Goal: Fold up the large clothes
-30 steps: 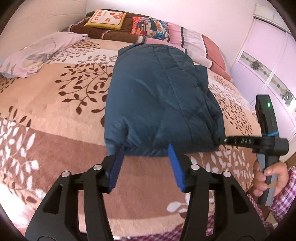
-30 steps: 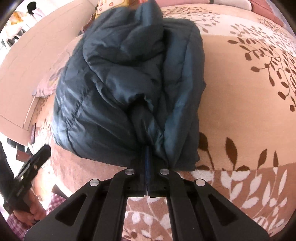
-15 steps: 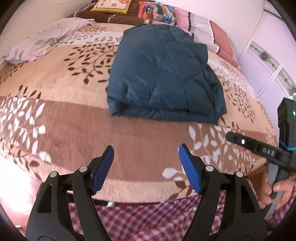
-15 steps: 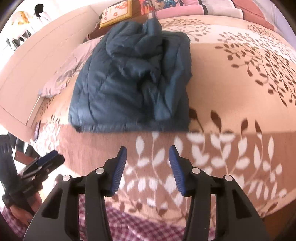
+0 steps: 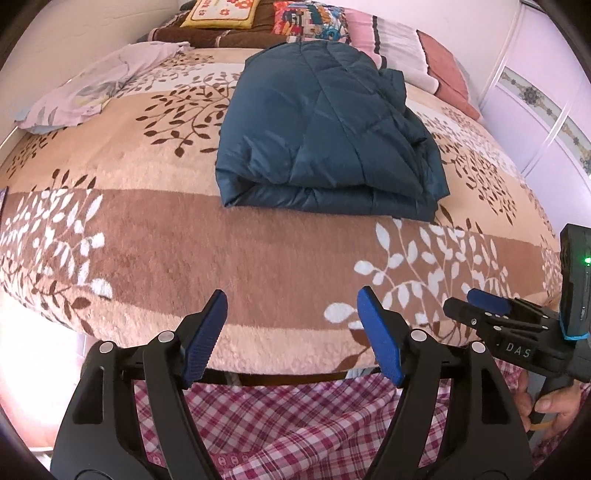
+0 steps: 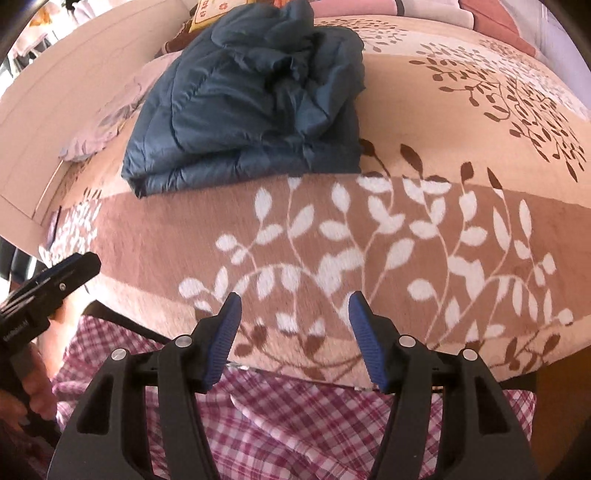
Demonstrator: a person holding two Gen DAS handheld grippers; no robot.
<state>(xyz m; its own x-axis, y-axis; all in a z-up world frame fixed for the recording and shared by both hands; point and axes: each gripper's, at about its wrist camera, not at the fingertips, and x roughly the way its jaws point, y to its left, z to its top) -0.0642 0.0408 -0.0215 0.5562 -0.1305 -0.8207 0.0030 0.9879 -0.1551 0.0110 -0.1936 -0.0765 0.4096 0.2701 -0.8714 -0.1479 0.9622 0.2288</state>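
Dark blue jacket [image 5: 325,136] lies folded on the bed [image 5: 258,258], near its middle, well apart from both tools. Left hand-held gripper [image 5: 291,332] hangs over the bed's near edge, jaws spread wide, nothing between them; jacket straight ahead of it. Right hand-held gripper [image 6: 295,332] also spread and empty, with the jacket [image 6: 251,99] ahead and to its left. Pillows [image 5: 306,22] sit at the far end, a pale cloth [image 5: 92,92] at far left. "DAS" reads on the right tool's side (seen from the left camera). Plaid fabric [image 5: 295,424] below both.
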